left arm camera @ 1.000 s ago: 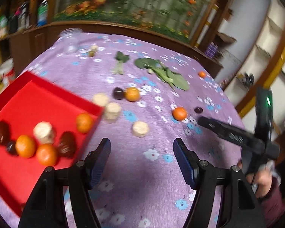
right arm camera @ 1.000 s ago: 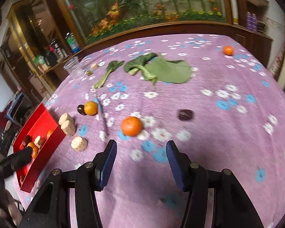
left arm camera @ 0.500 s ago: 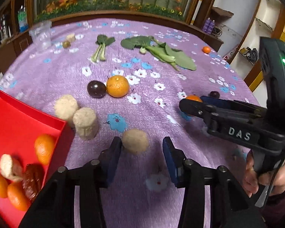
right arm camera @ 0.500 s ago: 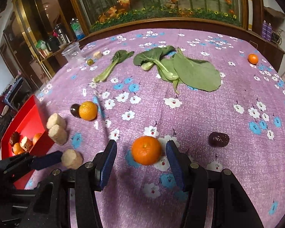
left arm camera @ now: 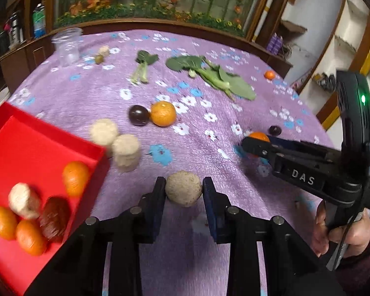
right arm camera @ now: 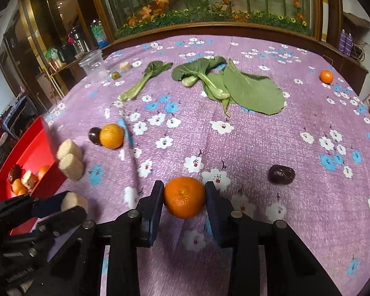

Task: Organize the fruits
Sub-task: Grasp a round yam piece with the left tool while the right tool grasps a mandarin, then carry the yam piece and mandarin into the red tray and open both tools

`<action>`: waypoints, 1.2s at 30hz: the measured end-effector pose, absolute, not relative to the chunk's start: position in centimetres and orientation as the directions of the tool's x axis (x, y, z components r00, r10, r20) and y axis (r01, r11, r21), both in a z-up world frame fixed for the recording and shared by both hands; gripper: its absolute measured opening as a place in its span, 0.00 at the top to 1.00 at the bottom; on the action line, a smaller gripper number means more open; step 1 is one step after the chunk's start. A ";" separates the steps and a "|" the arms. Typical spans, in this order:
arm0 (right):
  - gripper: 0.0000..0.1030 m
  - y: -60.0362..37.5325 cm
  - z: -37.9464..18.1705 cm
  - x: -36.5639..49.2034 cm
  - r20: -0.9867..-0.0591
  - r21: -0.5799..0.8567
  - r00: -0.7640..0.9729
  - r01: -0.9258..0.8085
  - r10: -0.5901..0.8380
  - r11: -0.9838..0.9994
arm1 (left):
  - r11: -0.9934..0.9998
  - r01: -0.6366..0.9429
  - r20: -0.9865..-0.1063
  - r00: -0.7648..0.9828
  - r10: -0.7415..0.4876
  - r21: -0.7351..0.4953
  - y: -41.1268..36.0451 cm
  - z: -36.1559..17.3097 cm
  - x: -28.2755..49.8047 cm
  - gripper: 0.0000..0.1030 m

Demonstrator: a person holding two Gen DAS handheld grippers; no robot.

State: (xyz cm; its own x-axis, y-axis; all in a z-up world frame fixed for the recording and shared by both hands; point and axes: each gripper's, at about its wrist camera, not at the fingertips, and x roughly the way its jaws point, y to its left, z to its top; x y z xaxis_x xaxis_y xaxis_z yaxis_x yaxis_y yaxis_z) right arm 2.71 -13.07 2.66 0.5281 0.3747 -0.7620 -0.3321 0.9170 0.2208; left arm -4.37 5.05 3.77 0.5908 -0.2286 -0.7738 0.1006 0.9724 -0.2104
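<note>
You are mid-pickup on the purple cloth: your left gripper (left arm camera: 183,192) is closing on the beige round (left arm camera: 183,192), your right gripper (right arm camera: 184,197) on the orange (right arm camera: 184,196); lift both toward the red tray (left arm camera: 37,145).

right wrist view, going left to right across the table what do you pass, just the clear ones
red tray → beige cylinder pair → orange beside a dark fruit → orange between the fingers → dark fruit → far orange
</note>
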 end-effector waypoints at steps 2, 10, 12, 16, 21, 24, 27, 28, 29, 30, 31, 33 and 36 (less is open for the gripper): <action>0.65 -13.0 3.7 1.7 -0.748 0.234 0.535 -0.343 0.394 0.910 | 0.968 0.076 -0.757 0.610 -0.234 -0.239 6.2 4.8 -5.5 0.72; 0.64 -9.2 7.4 -2.4 -0.694 0.288 0.508 -0.455 0.511 0.843 | 0.956 -0.103 -0.708 0.694 -0.130 -0.276 14.1 8.0 -10.2 0.72; 0.64 -7.1 7.9 -3.4 -0.687 0.305 0.477 -0.496 0.549 0.813 | 0.946 -0.172 -0.713 0.696 -0.081 -0.275 16.7 7.9 -11.4 0.72; 0.64 -2.0 8.0 -5.2 -0.687 0.332 0.393 -0.578 0.611 0.745 | 0.925 -0.271 -0.724 0.689 -0.007 -0.267 20.4 7.2 -12.9 0.72; 0.64 3.3 7.3 -6.8 -0.708 0.315 0.324 -0.650 0.627 0.692 | 0.904 -0.349 -0.730 0.680 0.063 -0.248 23.8 6.3 -14.3 0.72; 0.64 5.5 6.8 -7.5 -0.716 0.324 0.283 -0.675 0.638 0.663 | 0.899 -0.371 -0.734 0.673 0.088 -0.232 24.8 6.0 -14.6 0.72; 0.64 7.3 6.4 -8.3 -0.720 0.332 0.246 -0.698 0.648 0.634 | 0.895 -0.383 -0.741 0.664 0.096 -0.227 25.4 5.5 -14.4 0.72; 0.64 7.6 6.4 -8.5 -0.722 0.332 0.238 -0.704 0.650 0.627 | 0.893 -0.386 -0.743 0.662 0.094 -0.232 25.7 5.2 -14.4 0.72; 0.64 8.3 6.2 -8.8 -0.726 0.329 0.228 -0.713 0.649 0.619 | 0.891 -0.389 -0.745 0.661 0.091 -0.236 25.9 5.1 -14.5 0.72; 0.64 8.7 6.0 -9.0 -0.729 0.328 0.220 -0.718 0.648 0.614 | 0.888 -0.392 -0.745 0.661 0.089 -0.241 26.1 5.0 -14.5 0.72; 0.64 9.2 5.8 -9.1 -0.733 0.329 0.211 -0.723 0.647 0.608 | 0.885 -0.395 -0.744 0.663 0.089 -0.246 26.2 5.0 -14.6 0.72; 0.63 10.1 5.4 -9.5 -0.741 0.326 0.195 -0.732 0.642 0.599 | 0.880 -0.400 -0.740 0.667 0.089 -0.255 26.6 5.0 -14.8 0.70; 0.63 11.0 4.9 -9.8 -0.747 0.319 0.186 -0.742 0.638 0.589 | 0.875 -0.409 -0.731 0.675 0.100 -0.258 26.9 5.4 -15.1 0.59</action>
State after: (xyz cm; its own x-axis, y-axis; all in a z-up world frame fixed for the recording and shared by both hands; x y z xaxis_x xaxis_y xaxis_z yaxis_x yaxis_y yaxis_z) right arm -9.84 10.99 4.94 0.1863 0.6384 -0.7468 -0.7424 0.5894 0.3186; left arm -15.10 26.89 5.40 0.6750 0.0996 -0.7311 -0.4089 0.8752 -0.2583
